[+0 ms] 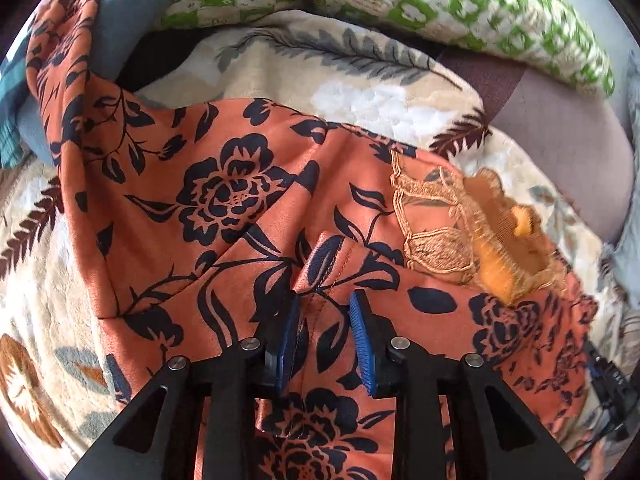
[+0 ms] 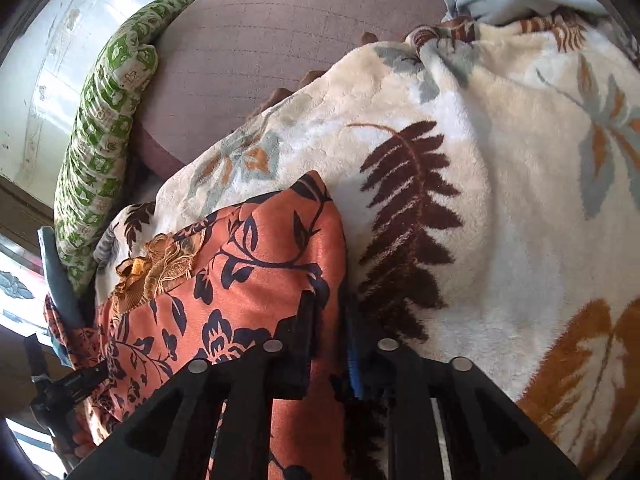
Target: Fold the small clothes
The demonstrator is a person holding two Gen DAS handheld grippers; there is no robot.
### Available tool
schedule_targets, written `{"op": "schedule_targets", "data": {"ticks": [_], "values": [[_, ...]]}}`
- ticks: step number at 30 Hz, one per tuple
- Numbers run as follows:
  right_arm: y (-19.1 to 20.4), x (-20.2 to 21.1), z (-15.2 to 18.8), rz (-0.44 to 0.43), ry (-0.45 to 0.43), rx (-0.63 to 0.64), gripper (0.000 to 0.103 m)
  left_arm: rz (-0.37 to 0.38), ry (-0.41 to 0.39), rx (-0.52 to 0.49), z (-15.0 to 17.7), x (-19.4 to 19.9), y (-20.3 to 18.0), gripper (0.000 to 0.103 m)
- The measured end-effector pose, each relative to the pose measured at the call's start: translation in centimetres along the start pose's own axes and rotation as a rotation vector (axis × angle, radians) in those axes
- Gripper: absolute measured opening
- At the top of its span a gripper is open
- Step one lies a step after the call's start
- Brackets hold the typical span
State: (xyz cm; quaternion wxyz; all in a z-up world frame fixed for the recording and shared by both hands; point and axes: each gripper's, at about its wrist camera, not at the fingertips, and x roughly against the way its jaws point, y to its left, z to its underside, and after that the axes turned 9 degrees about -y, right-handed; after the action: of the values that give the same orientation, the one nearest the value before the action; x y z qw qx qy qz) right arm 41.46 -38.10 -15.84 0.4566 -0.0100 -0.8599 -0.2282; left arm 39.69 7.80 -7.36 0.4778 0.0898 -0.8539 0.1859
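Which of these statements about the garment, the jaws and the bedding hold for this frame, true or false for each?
1. The garment is orange with a dark floral print. True.
2. The left gripper has its jaws wide apart with no cloth between them. False: a raised fold of the garment sits between the two blue pads.
3. The right gripper has orange fabric between its jaws. True.
4. The garment lies on a bare wooden table. False: it lies on a cream blanket with a fern print.
5. A green patterned pillow lies beyond the garment. True.
6. The embroidered patch on the garment is blue. False: it is golden orange.
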Motion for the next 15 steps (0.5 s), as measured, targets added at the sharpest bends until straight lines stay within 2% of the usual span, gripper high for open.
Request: {"op": "schedule_targets", "data": {"ticks": [2,4,5,7,8,9,11,13,15], "values": [[0.9,2.3,0.1,-0.118,-0.062,0.005,0.018,0.086,-0.010,0.096,-0.4,1.4,1.9,0.026],[1.9,3.3,1.1,-0.209,-0.064,0.019,0.023,0.129,0.006,0.118,0.2,1.8,2.2,0.028],[2.5,3.3,2.0,-0.230,-0.047,0.029,0.027,0.123,0.017,0.105,0.6,1.7,2.1,0.028],[3.0,2.2,3.9,-0.228,0.021,0.047,0.028,0.081,0.056,0.052,1.8,0.5,1.2,0.033],[3.1,0.9,4.8,-0.190,0.072,0.052,0.026,0.054,0.064,0.027,2.1,0.0,1.1,0.033],[2.8,-0.1,5.8,-0.146,0.119,0.048,0.026,0.028,0.034,-0.007,2.5,0.1,0.6,0.033],[2.7,0.5,6.4,-0.143,0.084,0.041,0.026,0.003,0.028,-0.063,2.5,0.0,-0.1,0.033],[3.6,1.3,5.9,-0.129,0.106,0.053,0.031,0.056,0.057,-0.064,2.3,0.8,0.1,0.033],[5.3,2.1,5.5,-0.126,0.094,0.096,0.031,0.088,0.038,-0.029,1.7,2.8,1.2,0.033]]}}
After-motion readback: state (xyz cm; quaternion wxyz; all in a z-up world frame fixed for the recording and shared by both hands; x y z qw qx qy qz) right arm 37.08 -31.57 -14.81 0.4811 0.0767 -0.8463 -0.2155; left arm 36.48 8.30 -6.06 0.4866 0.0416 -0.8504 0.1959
